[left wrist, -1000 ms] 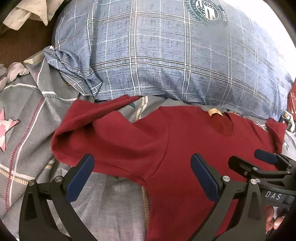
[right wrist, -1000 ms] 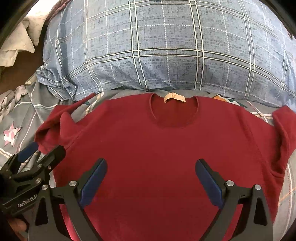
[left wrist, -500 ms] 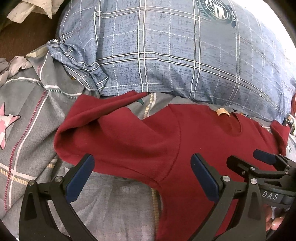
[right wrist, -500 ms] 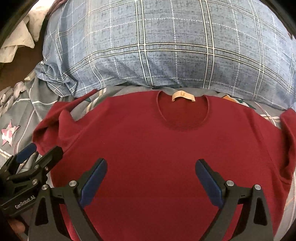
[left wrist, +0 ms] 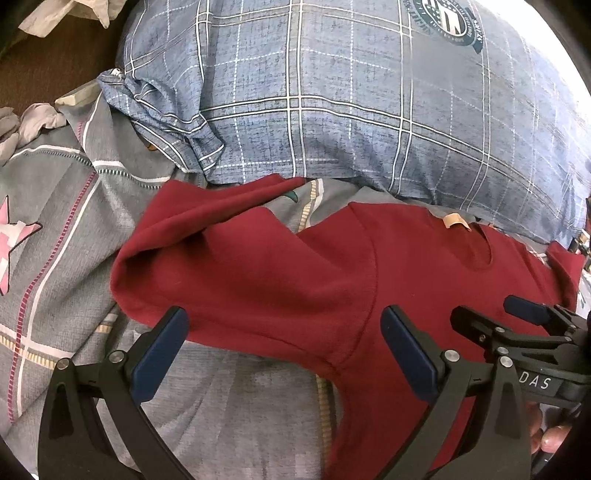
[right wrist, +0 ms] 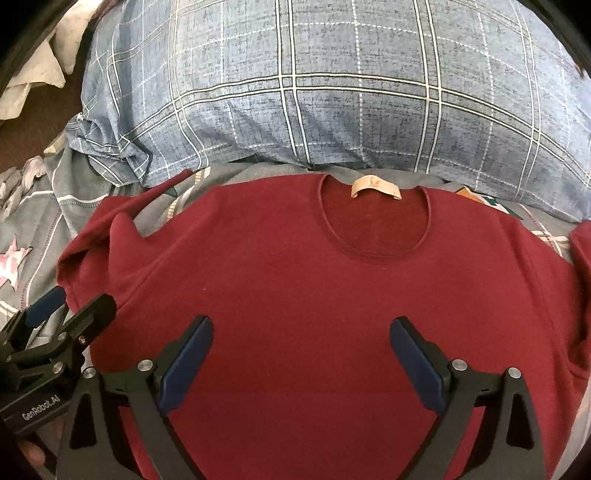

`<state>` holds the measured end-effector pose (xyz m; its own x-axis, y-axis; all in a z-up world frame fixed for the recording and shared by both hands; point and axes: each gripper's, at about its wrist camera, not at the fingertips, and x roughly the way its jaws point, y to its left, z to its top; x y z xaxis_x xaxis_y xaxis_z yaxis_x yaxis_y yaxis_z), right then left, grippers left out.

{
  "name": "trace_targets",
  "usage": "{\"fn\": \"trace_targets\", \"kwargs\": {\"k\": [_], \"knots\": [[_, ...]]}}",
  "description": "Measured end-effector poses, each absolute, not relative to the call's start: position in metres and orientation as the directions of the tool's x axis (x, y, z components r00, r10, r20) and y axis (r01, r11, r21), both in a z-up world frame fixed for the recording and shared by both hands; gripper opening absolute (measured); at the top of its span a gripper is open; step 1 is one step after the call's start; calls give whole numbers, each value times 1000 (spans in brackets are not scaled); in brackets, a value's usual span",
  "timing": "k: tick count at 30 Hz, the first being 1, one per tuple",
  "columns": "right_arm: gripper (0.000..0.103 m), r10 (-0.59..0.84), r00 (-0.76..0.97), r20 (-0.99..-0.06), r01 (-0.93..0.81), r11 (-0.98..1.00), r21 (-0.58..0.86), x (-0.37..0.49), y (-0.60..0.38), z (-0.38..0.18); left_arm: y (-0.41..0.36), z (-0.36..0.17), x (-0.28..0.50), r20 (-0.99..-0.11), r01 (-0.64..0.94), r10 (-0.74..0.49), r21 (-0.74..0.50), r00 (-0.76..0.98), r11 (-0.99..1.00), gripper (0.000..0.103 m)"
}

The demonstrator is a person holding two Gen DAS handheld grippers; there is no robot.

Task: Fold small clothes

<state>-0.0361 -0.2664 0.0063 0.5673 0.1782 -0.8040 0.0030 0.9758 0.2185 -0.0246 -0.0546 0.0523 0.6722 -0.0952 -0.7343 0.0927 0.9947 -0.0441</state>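
A small dark red T-shirt (right wrist: 314, 295) lies face up on the grey bedsheet, collar and tan neck label (right wrist: 375, 186) towards the pillow. Its left sleeve (left wrist: 229, 277) is rumpled and partly folded over. My left gripper (left wrist: 284, 343) is open and empty, hovering over the sleeve and armpit seam. My right gripper (right wrist: 301, 350) is open and empty over the shirt's chest. Each gripper also shows in the other's view: the right one in the left wrist view (left wrist: 517, 325), the left one in the right wrist view (right wrist: 70, 306).
A big blue plaid pillow (right wrist: 332, 92) lies just beyond the collar. The grey patterned bedsheet (left wrist: 55, 221) with pink stars spreads to the left. Crumpled white cloth (left wrist: 66, 14) and a dark brown surface are at the far left.
Both grippers have moved slightly forward and left; the shirt sits a little lower and larger in both views. Both stay open, and the shirt has not been moved.
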Motion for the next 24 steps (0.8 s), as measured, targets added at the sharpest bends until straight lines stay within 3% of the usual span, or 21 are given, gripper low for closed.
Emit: {"fn": "trace_targets", "kwargs": {"k": [11, 16, 24], "knots": [[91, 232, 546, -805, -84, 971, 222, -17, -241, 3, -22, 55, -13, -739, -12, -67, -101, 670, 995, 103], [72, 316, 544, -777, -145, 948, 284, -2, -229, 9, -4, 55, -9, -739, -81, -29, -112, 673, 990, 103], [57, 554, 511, -657, -217, 823, 525, 66, -204, 24, 19, 42, 0, -787, -189, 46, -90, 615, 978, 103]]}}
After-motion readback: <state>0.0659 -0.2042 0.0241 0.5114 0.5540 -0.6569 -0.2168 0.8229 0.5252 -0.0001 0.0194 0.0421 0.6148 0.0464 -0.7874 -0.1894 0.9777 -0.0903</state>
